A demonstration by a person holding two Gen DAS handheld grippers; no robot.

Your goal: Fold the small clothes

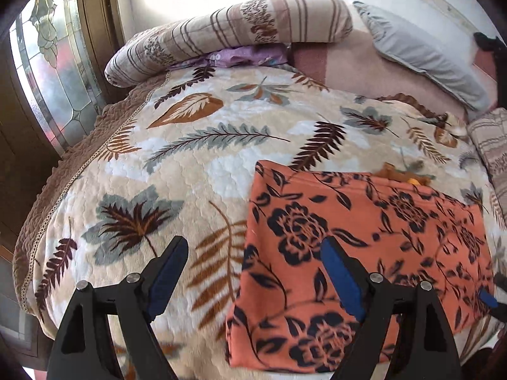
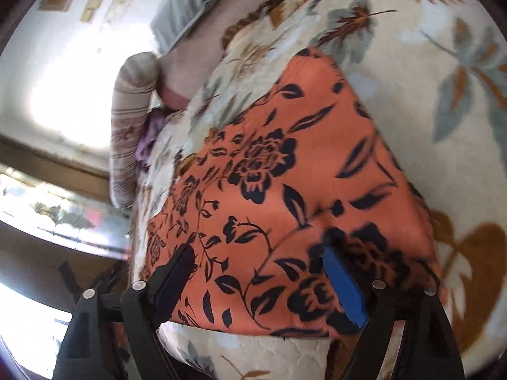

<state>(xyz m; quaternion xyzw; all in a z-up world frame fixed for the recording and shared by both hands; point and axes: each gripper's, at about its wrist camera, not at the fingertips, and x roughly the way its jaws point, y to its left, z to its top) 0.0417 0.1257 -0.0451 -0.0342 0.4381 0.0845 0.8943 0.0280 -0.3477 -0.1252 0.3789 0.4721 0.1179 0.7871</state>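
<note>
An orange garment with a dark flower print (image 1: 364, 253) lies folded into a flat rectangle on the leaf-patterned bedspread (image 1: 177, 164). My left gripper (image 1: 253, 243) is open and empty, hovering over the garment's left edge. The garment also shows in the right wrist view (image 2: 301, 174). My right gripper (image 2: 256, 253) is open and empty, held just above the garment's near edge. The right gripper's blue pad tip shows at the right edge of the left wrist view (image 1: 488, 299).
A striped rolled quilt (image 1: 228, 34) and a grey pillow (image 1: 421, 53) lie at the head of the bed. A purple cloth (image 1: 240, 58) is tucked under the quilt. A stained-glass door (image 1: 50, 72) stands left of the bed. The bedspread edge (image 1: 41, 215) drops off at left.
</note>
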